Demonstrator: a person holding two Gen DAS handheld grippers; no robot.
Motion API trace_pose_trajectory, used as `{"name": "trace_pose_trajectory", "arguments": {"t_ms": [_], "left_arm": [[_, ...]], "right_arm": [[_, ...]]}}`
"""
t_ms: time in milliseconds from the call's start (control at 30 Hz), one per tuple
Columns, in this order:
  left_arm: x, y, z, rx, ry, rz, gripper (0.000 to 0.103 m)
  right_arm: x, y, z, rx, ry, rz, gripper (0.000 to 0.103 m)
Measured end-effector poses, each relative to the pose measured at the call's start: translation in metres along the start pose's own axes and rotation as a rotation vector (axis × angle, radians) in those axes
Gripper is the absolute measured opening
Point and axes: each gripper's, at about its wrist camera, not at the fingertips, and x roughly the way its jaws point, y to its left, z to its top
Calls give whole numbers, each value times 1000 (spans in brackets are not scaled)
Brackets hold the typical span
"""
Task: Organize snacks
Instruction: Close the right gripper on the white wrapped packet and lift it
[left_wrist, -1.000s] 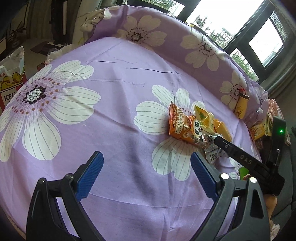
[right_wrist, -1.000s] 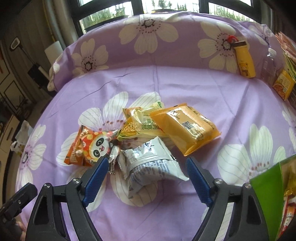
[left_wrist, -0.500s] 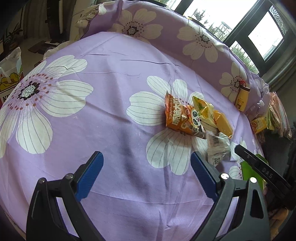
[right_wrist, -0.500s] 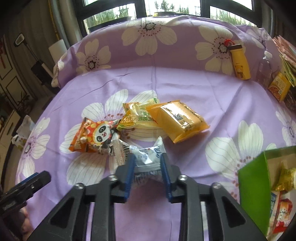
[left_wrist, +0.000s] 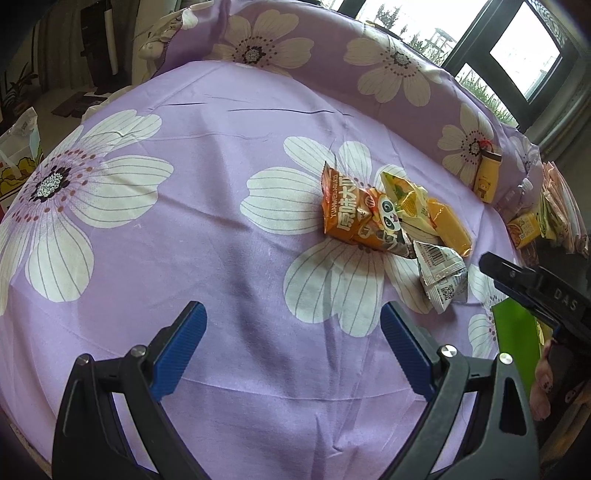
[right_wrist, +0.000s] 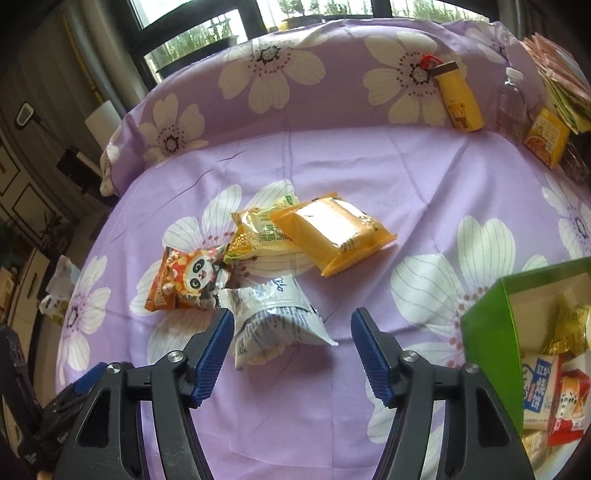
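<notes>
The right gripper (right_wrist: 291, 343) stands wide, holding nothing; the crinkled white plastic snack packet (right_wrist: 275, 321) lies on the purple flowered cloth (right_wrist: 424, 177) just ahead, touching its left finger. The green cardboard box (right_wrist: 487, 332) sits to its right. The left gripper (left_wrist: 291, 343) is also spread wide, well apart from the packets.

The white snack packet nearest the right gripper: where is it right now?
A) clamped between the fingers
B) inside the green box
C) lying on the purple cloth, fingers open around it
C: the white snack packet lies on the purple cloth, with the right gripper open.
</notes>
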Motion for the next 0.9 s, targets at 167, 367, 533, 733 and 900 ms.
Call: {"name": "trace_pose_trajectory", "arguments": {"t_ms": [167,367,533,733,900], "left_arm": [[-1,-4,0,30,21,-39,94],[-6,4,2,-9,12,-72,93],[-8,4,1,-19,22,-112,93],[-2,0,-2,-9,44,-95,93],[-1,1,-1,-5,44,-85,93]], "right_arm": [[39,13,1,-43,71,-30,57],[13,19,-16,-44,27,-24,41],[-28,22,-41,-60,13,32,14],[-31,11,-43,-39,9,16,22],[-21,11,-21,-64,10,-7,72]]}}
